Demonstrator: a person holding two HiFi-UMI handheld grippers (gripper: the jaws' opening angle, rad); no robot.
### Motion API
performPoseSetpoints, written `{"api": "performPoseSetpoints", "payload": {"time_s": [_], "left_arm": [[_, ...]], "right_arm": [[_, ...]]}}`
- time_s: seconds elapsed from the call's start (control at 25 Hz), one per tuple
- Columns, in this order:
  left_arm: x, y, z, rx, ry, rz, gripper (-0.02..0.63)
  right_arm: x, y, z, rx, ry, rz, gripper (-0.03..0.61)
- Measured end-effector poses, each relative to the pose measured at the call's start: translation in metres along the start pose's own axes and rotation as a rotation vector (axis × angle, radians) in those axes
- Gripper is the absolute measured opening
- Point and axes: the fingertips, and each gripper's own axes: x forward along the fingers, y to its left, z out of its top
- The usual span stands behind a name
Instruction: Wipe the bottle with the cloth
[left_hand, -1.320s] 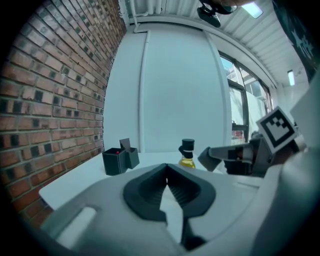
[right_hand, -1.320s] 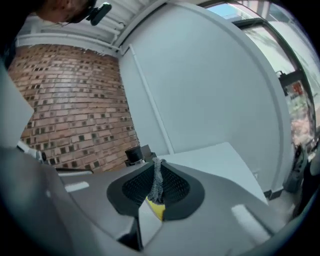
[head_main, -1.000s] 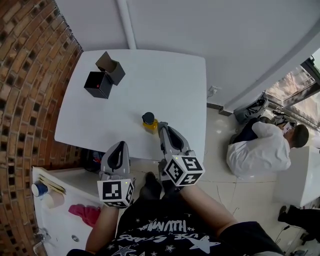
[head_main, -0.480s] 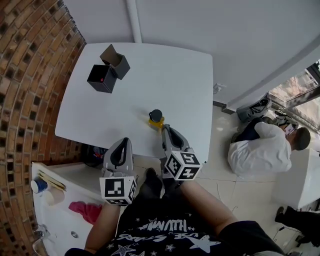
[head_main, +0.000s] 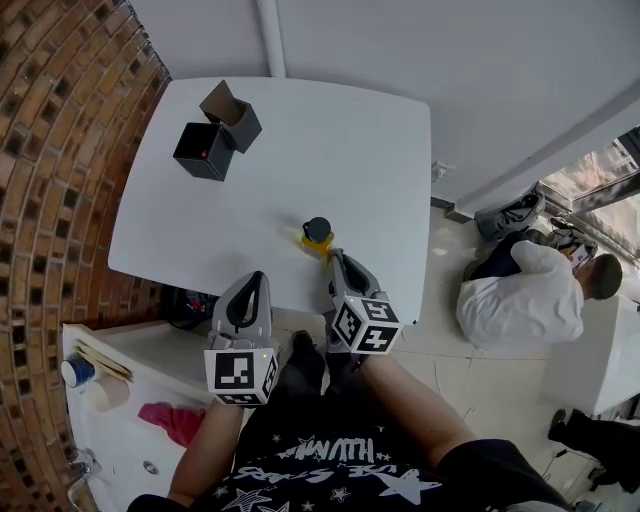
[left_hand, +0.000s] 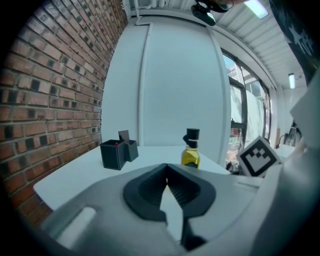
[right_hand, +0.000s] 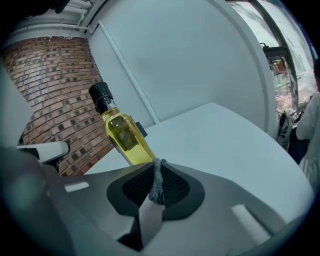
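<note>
Right gripper view: my right hand-held gripper is clamped on a thin grey cloth, just behind the clear bottle of yellow liquid with a black cap on the white bench. My left hand-held gripper is closed and empty.

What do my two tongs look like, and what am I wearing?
Both the left tongs and right tongs are grey tapered shells with black ribbed pads. Each carries a white cube of black square markers. The person wears a black shirt printed with white stars and lettering.
</note>
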Motion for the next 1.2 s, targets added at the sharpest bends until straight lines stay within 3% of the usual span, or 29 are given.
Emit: {"api": "performPoseSetpoints", "payload": {"time_s": [0.16, 0.24, 0.36, 0.48, 0.56, 0.72, 0.92, 1.2], "left_arm": [[0.005, -0.012, -0.002, -0.001, 0.003, -0.034, 0.005], [0.007, -0.017, -0.005, 0.002, 0.000, -0.038, 0.013], [0.014, -0.027, -0.013, 0.032, -0.002, -0.046, 0.096], [0.026, -0.041, -0.022, 0.049, 0.011, -0.068, 0.204], [0.037, -0.049, -0.027, 0.054, 0.018, -0.061, 0.258], [0.062, -0.055, -0.030, 0.085, 0.001, 0.033, 0.336], [0.086, -0.055, -0.031, 0.142, 0.000, 0.145, 0.350], [0.102, -0.061, -0.029, 0.184, 0.008, 0.213, 0.347]], "right_arm": [[-0.015, 0.002, 0.019, -0.059, -0.064, -0.003, 0.041], [-0.025, 0.006, 0.032, -0.137, -0.105, 0.002, 0.041], [-0.039, 0.016, 0.053, -0.290, -0.165, 0.017, 0.041], [-0.053, 0.017, 0.072, -0.364, -0.211, 0.008, 0.041], [-0.062, 0.018, 0.086, -0.378, -0.247, 0.004, 0.041], [-0.070, 0.004, 0.094, -0.372, -0.256, 0.004, 0.041], [-0.068, -0.014, 0.100, -0.364, -0.231, 0.035, 0.041], [-0.054, -0.031, 0.112, -0.376, -0.193, 0.100, 0.041]]}}
